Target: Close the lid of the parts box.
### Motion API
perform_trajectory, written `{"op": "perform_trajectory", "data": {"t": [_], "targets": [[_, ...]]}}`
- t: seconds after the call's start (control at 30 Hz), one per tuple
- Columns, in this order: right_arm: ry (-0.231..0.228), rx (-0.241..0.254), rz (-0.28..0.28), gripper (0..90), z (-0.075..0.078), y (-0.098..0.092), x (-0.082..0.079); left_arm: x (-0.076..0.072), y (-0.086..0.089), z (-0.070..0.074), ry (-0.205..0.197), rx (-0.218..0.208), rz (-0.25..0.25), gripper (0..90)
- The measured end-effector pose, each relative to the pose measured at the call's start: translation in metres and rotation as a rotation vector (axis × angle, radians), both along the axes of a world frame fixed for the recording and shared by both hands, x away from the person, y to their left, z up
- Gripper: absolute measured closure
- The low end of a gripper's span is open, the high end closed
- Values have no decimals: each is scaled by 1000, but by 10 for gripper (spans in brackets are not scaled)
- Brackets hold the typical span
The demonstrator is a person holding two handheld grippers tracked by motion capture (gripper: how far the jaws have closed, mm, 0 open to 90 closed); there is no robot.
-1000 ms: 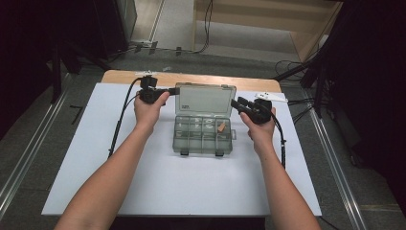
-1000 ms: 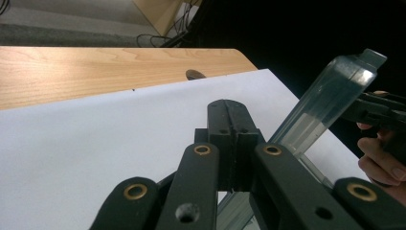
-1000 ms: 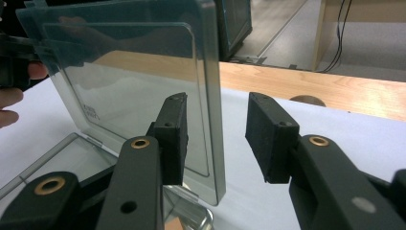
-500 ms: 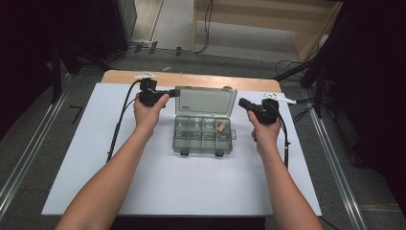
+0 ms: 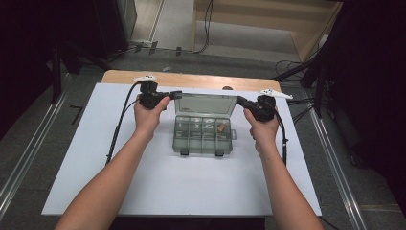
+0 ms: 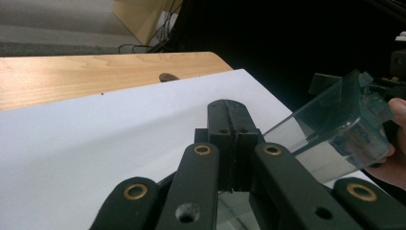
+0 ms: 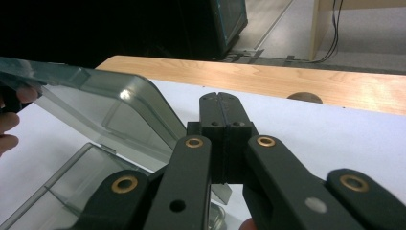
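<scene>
As seen from the high view, one box (image 5: 203,134) lies mid-table, its lid (image 5: 205,105) raised between the left gripper (image 5: 175,94) and right gripper (image 5: 239,100). Left gripper view: jaws pinch one lid corner. Right gripper view: jaws have just closed on the other corner.

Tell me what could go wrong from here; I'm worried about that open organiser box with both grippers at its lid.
1. Both the left gripper and the right gripper, its jaws just closed, sit shut at opposite ends of the clear lid. Uneven pushing might twist its hinge.
2. The compartment box lies loose on the white sheet; it could slide or tip.
3. Then the small brown piece may spill out.
</scene>
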State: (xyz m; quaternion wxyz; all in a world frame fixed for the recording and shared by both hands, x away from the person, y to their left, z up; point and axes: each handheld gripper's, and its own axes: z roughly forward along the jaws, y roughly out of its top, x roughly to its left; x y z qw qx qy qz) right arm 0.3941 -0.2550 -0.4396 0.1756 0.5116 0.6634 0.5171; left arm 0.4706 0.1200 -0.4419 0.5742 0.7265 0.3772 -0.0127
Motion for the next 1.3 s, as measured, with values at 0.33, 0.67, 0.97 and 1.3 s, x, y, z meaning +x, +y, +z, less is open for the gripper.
{"op": "perform_trajectory", "data": {"t": [0.33, 0.67, 0.97, 1.3], "targets": [[-26, -48, 21, 879, 8, 3, -11, -11, 3, 2, -16, 12, -13, 900], [-49, -102, 38, 879, 9, 10, -21, -25, 1, 4, -40, 23, -34, 900], [-50, -110, 54, 879, 1, 12, -29, -38, 0, -2, -45, 40, -47, 900], [-57, -119, 69, 879, -11, 17, -40, -54, 0, -13, -51, 56, -64, 900]]}}
